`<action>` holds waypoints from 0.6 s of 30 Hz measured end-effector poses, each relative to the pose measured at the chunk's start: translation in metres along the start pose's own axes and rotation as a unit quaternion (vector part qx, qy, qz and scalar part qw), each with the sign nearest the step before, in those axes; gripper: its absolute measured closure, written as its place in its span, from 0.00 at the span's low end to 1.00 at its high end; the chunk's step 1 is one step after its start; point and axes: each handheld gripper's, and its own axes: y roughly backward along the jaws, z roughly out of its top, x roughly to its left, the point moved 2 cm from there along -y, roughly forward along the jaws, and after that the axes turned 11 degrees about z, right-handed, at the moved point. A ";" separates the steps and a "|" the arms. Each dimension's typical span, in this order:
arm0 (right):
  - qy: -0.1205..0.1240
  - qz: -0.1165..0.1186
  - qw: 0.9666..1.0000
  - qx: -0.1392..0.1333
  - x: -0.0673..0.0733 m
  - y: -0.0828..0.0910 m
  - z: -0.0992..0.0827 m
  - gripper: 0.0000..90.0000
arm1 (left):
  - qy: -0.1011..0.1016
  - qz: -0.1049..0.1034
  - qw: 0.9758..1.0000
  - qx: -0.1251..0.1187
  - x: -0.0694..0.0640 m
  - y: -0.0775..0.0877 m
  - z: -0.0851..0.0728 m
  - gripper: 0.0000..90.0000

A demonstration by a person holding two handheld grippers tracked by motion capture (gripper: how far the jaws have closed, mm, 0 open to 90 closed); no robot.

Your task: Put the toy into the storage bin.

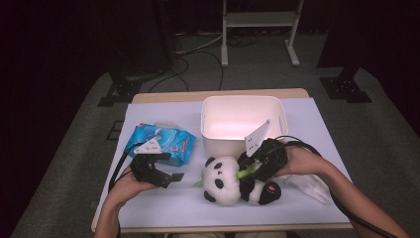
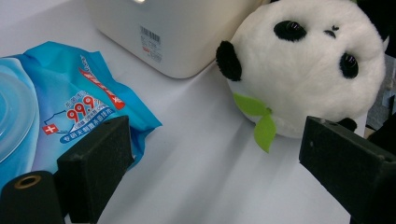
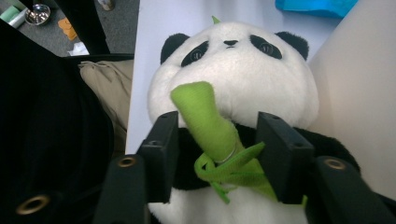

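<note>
The right gripper (image 3: 217,154) is straddling the panda plush (image 3: 233,70) at its green bamboo (image 3: 205,121), not yet pinching; lifting is remaining. The left gripper (image 2: 210,158) is waiting released beside it.

Quick headcount, nothing fancy. One plush panda (image 1: 225,179), with one green bamboo stalk (image 3: 210,123) stitched to its front and two little green leaves (image 2: 258,119) hanging by its head. One white bin (image 1: 241,120) behind it. One blue pack of wet wipes (image 1: 161,143), single lid on top. One crumpled clear plastic bag (image 1: 309,184) off at the right edge. Two handheld grippers, left (image 1: 174,177) and right (image 1: 248,165), two black jaws apiece, so four in all. One surface (image 1: 168,208) under the whole lot.
</note>
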 end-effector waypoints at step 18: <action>0.007 -0.016 1.000 0.000 -0.005 -0.003 0.001 0.81 | -0.003 0.001 1.000 0.006 -0.001 -0.004 0.001 0.10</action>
